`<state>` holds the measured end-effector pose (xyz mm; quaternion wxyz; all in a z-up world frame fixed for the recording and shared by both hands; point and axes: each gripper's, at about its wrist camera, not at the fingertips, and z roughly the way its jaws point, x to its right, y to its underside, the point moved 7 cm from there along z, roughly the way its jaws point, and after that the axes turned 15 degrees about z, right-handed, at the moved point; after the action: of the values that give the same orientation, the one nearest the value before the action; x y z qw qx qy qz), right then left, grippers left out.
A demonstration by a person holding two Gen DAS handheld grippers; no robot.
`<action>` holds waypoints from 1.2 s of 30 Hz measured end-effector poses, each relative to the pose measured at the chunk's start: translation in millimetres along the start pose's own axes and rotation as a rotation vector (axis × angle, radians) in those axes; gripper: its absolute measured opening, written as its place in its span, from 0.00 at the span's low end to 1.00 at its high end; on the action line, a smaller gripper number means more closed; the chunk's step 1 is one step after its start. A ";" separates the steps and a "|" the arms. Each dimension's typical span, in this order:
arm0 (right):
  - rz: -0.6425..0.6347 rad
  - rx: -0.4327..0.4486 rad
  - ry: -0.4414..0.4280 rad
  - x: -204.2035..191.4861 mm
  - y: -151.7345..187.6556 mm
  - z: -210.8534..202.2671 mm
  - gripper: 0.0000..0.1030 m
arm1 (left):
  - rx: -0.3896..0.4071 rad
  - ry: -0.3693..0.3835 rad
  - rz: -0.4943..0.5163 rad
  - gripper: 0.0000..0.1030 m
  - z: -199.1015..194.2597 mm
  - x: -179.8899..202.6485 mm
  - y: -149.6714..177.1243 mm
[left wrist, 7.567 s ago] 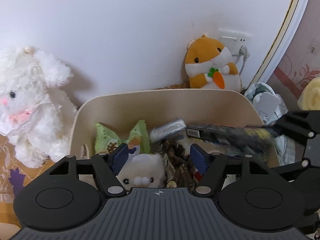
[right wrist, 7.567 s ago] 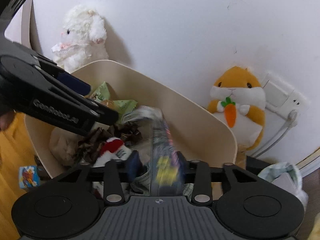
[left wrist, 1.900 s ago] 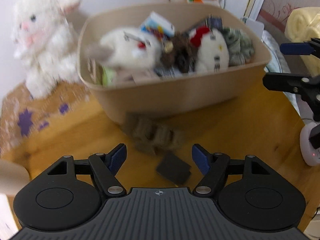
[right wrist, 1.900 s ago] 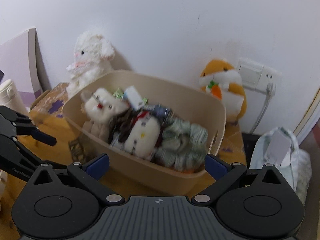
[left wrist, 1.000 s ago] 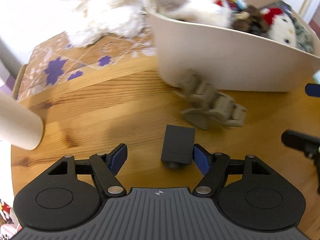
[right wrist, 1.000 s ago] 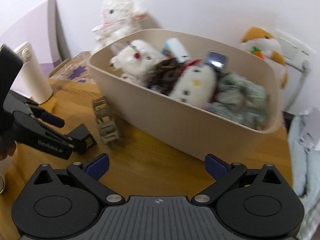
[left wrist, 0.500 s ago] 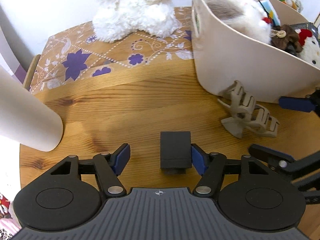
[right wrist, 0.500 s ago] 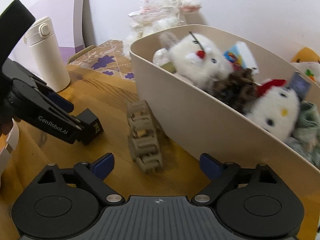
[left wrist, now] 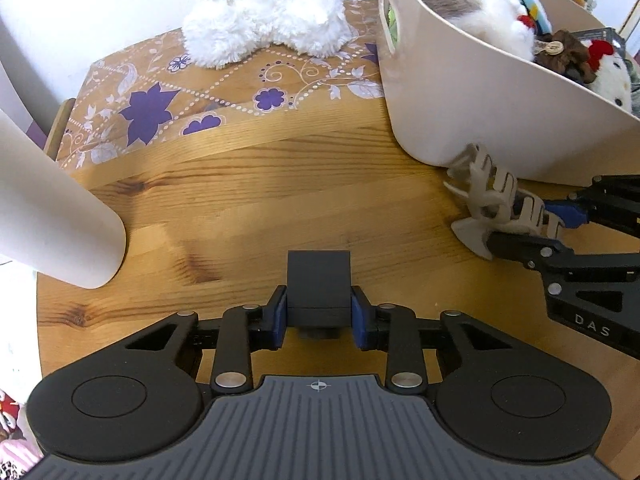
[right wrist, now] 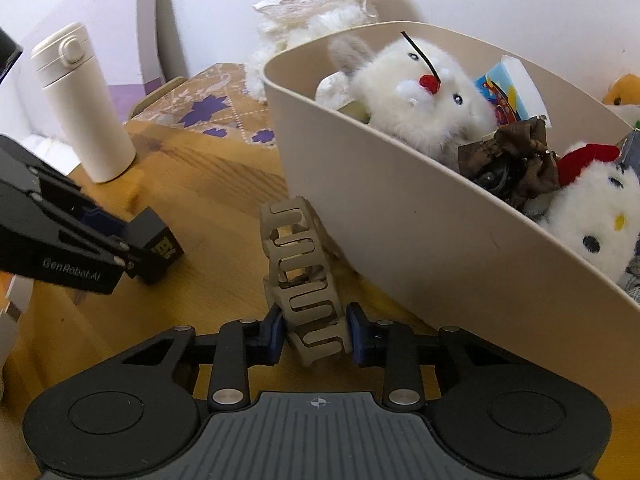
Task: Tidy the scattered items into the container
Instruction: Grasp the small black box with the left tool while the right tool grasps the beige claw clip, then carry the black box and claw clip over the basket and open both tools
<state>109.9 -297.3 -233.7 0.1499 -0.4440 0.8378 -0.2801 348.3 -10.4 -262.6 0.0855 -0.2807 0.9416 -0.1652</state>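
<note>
1. Container (right wrist: 400, 216), a beige tub, sits on the wooden counter (left wrist: 240, 192) at the far right, holding a white plush toy (right wrist: 424, 108), a brown scrunchie (right wrist: 516, 160), a second white plush with a red bow (right wrist: 592, 216) and a small colourful packet (right wrist: 508, 88).
2. The left hand-held gripper (left wrist: 319, 318) has just been closing; its blue pads now press both sides of a small black box (left wrist: 319, 280) resting on the counter.
3. The right hand-held gripper (right wrist: 315, 334) has also just been closing and clamps the near end of a beige claw hair clip (right wrist: 300, 276), which lies just beside the container's wall.
4. A white insulated bottle (right wrist: 86, 108) stands upright on the far left of the counter.
5. A fluffy white lamb toy (left wrist: 272, 8) sits on a floral-patterned box (left wrist: 160, 100) behind the counter, left of the container.
</note>
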 end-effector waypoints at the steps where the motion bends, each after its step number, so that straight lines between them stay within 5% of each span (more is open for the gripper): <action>1: -0.002 -0.004 -0.003 0.3 1.9 -2.4 0.29 | 0.002 0.001 0.003 0.31 -1.8 0.0 0.3; 18: -0.045 0.048 -0.021 31.1 16.1 -114.5 0.29 | 0.099 -0.002 0.251 0.31 -61.6 24.3 -27.8; 36: 0.084 0.228 0.065 100.2 -39.8 -202.0 0.29 | 0.288 -0.006 0.436 0.31 -128.4 72.6 -122.7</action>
<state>-21.0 -330.2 -48.7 0.1836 -0.3792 0.8229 -0.3813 317.0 -113.7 -104.0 0.1609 -0.0565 0.9463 -0.2745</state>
